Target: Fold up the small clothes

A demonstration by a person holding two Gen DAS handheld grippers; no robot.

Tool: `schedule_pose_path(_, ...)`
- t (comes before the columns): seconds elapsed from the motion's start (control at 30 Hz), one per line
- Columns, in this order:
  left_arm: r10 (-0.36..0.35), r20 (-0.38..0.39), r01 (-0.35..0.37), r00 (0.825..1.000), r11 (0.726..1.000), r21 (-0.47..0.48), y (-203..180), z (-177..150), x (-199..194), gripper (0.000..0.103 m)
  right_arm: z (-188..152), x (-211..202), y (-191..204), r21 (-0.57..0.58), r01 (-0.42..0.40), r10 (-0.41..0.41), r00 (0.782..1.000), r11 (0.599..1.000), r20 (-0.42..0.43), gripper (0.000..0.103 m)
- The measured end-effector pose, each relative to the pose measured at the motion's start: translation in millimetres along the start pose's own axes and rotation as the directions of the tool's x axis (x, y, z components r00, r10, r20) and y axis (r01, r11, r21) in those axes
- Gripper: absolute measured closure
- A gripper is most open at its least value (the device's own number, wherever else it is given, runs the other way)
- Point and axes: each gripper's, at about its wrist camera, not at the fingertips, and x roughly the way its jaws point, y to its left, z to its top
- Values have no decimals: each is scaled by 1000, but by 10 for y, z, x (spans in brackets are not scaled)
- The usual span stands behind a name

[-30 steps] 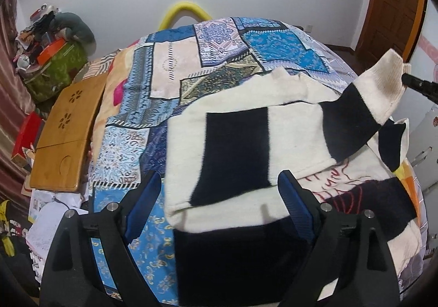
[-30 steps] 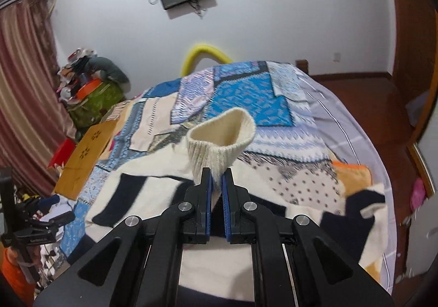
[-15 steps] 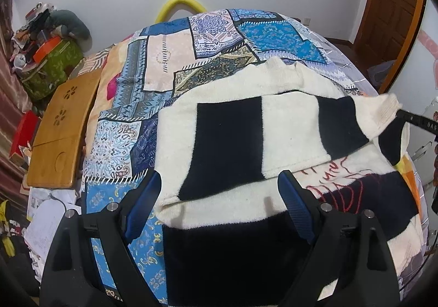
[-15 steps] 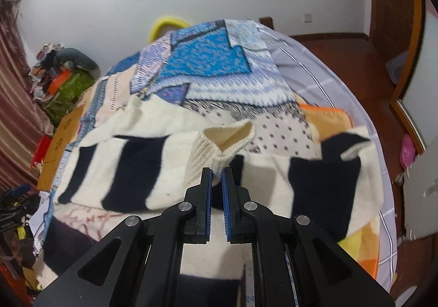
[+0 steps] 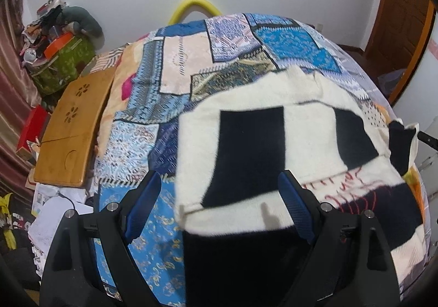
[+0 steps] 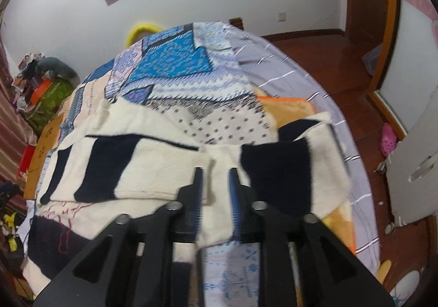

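A cream and black block-patterned sweater (image 5: 273, 148) lies on the patchwork bedspread (image 5: 175, 66). One sleeve (image 5: 306, 137) is folded across its body. It also shows in the right wrist view (image 6: 153, 167), with the sleeve cuff (image 6: 216, 159) lying flat just ahead of the fingertips. My left gripper (image 5: 216, 189) is open and empty above the sweater's near left part. My right gripper (image 6: 215, 172) is open with a narrow gap, just above the cuff, holding nothing.
A wooden lap tray (image 5: 74, 131) lies off the bed's left side, with papers (image 5: 54, 211) below it. A cluttered green box (image 5: 63, 60) stands at the back left. A wooden door (image 5: 399, 11) and red floor (image 6: 328, 44) are at the right.
My right gripper carried the sleeve cuff down across the sweater, laid it flat and opened off it. My left gripper stayed open and shifted slightly.
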Motion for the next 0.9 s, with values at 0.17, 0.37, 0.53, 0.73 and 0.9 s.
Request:
schedule_pose_path(0.17, -37, 11, 37, 999, 998, -44, 78, 178, -1, 15, 113, -185, -199, 5, 47, -47, 998, 999, 52, 68)
schedule_pose_path(0.37, -85, -16, 84, 996, 996, -34, -106, 370, 150, 15, 147, -323, -521, 51, 116, -120, 989, 992, 89, 51)
schedule_pose_path(0.53, -127, -59, 128, 990, 992, 4, -413, 447, 362, 15, 95, -314, -862, 117, 151, -159, 985, 982, 67, 51)
schedule_pose_path(0.73, -168, -133, 172, 977, 985, 18, -736, 448, 665, 15, -83, -181, -1247, 217, 169, -175, 984, 962, 11, 51)
schedule_pose_path(0.9, -173, -181, 180, 968, 983, 21, -895, 404, 865, 15, -239, 77, -1533, 283, 189, -180, 982, 940, -57, 51)
